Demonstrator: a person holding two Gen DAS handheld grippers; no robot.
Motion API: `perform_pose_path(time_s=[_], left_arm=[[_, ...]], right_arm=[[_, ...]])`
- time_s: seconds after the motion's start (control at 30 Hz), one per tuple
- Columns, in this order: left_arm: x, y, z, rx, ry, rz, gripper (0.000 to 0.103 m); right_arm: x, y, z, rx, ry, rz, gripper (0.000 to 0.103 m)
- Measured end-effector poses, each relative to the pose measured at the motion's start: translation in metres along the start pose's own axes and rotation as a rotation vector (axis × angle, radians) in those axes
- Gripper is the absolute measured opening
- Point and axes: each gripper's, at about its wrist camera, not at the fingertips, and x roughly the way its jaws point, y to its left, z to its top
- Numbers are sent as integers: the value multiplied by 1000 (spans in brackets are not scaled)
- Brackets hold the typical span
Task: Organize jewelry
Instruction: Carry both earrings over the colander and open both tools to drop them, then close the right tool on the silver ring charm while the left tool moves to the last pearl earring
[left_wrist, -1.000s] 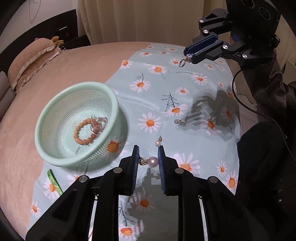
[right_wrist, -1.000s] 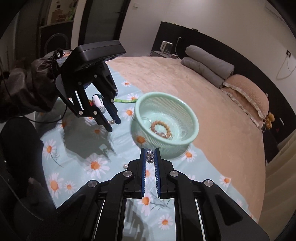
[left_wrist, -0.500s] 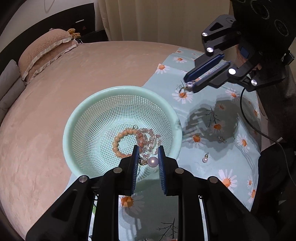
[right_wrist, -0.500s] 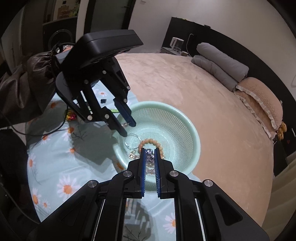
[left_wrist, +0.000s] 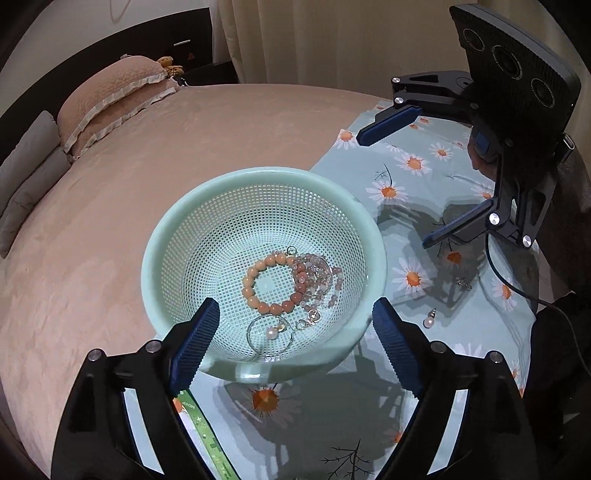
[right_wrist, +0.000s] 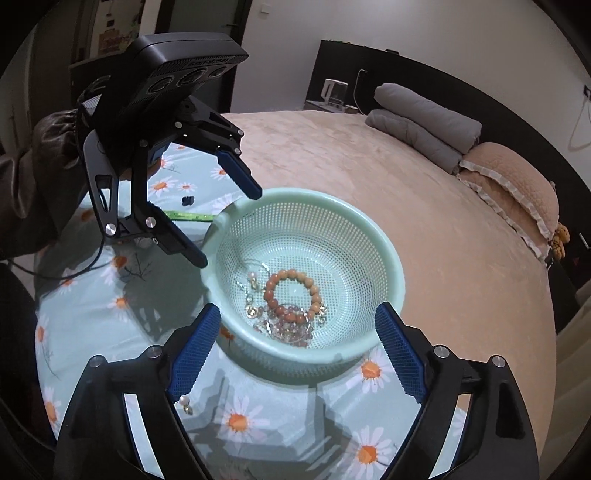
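A mint mesh basket (left_wrist: 173, 236) is seen standing on a daisy-print cloth (left_wrist: 417, 184) spread over a bed (left_wrist: 92, 229). Both grippers are held above the basket, one from each side. The left gripper (left_wrist: 295, 325) is spread wide, its jaws having just been opening, and nothing is gripped between them; below the gap a hoop earring with a pearl (left_wrist: 271, 334) is seen lying on the basket floor. The right gripper (right_wrist: 297, 332) is likewise spread wide, its jaws also having just been opening, with nothing caught between the pads. Inside the basket an orange bead bracelet (right_wrist: 291, 291) is seen, with a pale pink bead bracelet (left_wrist: 314, 273) touching it and several small metal pieces tangled beside them. Still out on the cloth, a pearl drop (left_wrist: 429, 321) is seen just beside the basket, and a small metal charm (left_wrist: 463, 282) lies a little farther off. A green strip (right_wrist: 188, 216) is laid on the cloth at the basket's other side. A dark sleeve (right_wrist: 26, 184) is visible behind the left gripper.
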Motion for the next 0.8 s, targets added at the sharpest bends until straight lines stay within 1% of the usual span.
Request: perform_pose_path(time_s=[0.03,0.23,0.37,0.4,0.5,0.53,0.6,0.63,0.7,0.77,0.8], left_arm=[[-1,-5,-1,15,-1,0,84],[-5,-41,1,86,-27,-24,84],[3,-69,-3,136,-32,-29,84],[7,-75,-4,145,-31,-41,84],[24,-91,-7,149,-15,-65,84],[30,-95,-9,145,-15,-63,87],[35,-104,-12,134,-65,-37,94],[37,-109,-14,126,-78,-34,94],[42,-119,-20,125,-51,-48,94],[45,-128,-28,145,-44,-23,94],[45,-129,-31,145,-49,-26,94]], right_arm=[[-5,4,-4,-4,4,-6,84],[-27,22,-30,-6,30,-25,84],[-33,28,-49,39,52,-40,84],[-33,29,-54,56,55,-42,84],[-31,37,-74,104,58,-35,84],[-28,41,-81,115,65,-26,84],[-21,51,-95,129,85,-28,84],[-19,56,-101,142,88,-36,84],[-16,63,-115,176,91,-27,84],[-19,70,-125,221,65,-33,84],[-21,71,-130,253,40,-32,84]])
